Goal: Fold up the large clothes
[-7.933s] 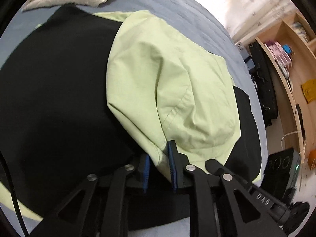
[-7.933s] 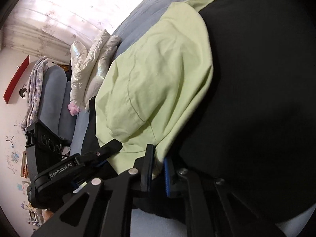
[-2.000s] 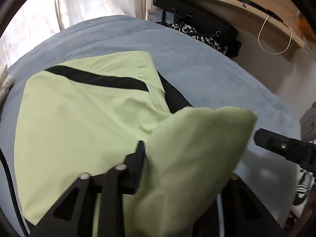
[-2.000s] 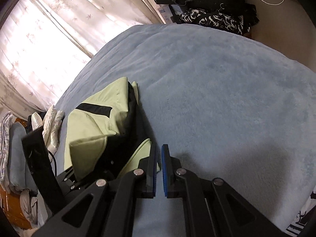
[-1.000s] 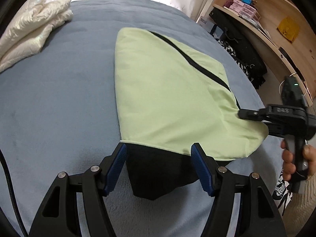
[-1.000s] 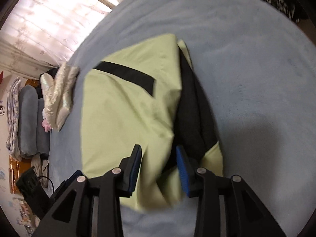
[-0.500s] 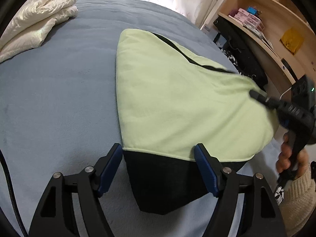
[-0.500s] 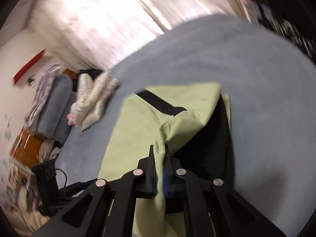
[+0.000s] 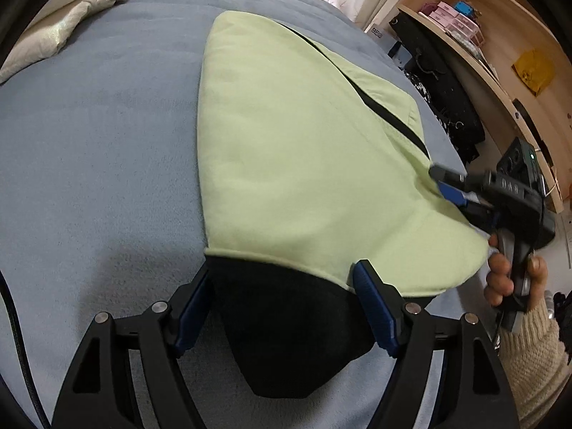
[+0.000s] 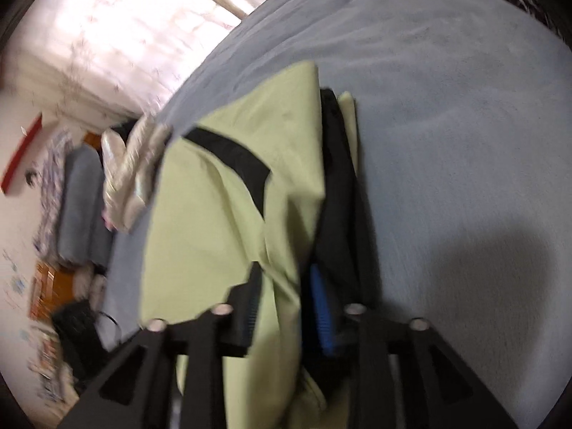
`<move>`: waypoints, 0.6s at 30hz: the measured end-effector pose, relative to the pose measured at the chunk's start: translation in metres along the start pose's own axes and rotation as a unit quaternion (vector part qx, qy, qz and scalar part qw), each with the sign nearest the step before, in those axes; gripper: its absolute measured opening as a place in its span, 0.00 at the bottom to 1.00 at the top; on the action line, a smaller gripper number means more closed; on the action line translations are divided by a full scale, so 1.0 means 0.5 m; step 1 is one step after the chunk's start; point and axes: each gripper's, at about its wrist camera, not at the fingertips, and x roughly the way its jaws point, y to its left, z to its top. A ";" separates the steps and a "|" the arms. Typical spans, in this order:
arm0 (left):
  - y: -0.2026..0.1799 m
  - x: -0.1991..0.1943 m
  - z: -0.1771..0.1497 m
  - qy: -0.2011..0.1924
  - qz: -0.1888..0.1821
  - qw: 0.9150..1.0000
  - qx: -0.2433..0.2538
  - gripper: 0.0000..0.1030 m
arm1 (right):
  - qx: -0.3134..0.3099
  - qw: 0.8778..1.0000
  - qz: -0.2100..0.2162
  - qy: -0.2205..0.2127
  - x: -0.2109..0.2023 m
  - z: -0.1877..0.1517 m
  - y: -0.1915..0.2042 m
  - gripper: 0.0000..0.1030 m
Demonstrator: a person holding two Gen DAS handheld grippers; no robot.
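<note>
A light green and black garment (image 9: 293, 164) lies folded on the blue-grey bed (image 9: 100, 136), with a black part (image 9: 289, 329) sticking out at the near end. My left gripper (image 9: 284, 307) is open, its jaws on either side of that black part. My right gripper (image 9: 448, 186) reaches onto the garment's right edge. In the blurred right wrist view (image 10: 282, 307) its jaws stand apart with green cloth (image 10: 221, 221) bunched between them.
A white folded quilt (image 9: 68, 18) lies at the bed's far left. A wooden shelf (image 9: 500, 53) with boxes and black bags stands to the right of the bed. A grey sofa (image 10: 78, 207) stands past the bed's other side.
My right gripper, shut on the green cloth half a second ago, has opened and dropped lower on the garment's right edge. My left gripper has stayed open at the near end.
</note>
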 end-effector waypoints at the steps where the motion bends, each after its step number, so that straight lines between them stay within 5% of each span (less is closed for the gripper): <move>1: 0.002 -0.002 0.006 -0.003 0.000 1.000 0.000 0.72 | 0.005 1.000 -0.005 -0.004 0.004 0.016 0.002 0.35; 8: 0.003 0.006 0.051 -0.014 0.002 1.000 -0.001 0.72 | 0.014 0.999 -0.038 0.009 0.060 0.097 0.008 0.35; 11: 0.002 0.016 0.058 -0.018 0.006 1.000 -0.001 0.72 | -0.027 0.996 -0.079 0.009 0.077 0.118 0.028 0.10; 15: -0.005 0.036 0.056 -0.025 -0.002 1.000 0.003 0.73 | -0.112 0.984 -0.125 -0.060 0.047 0.126 0.073 0.07; 18: -0.003 0.048 0.048 -0.021 -0.005 1.000 0.006 0.75 | -0.106 0.984 -0.144 -0.023 0.095 0.125 0.038 0.08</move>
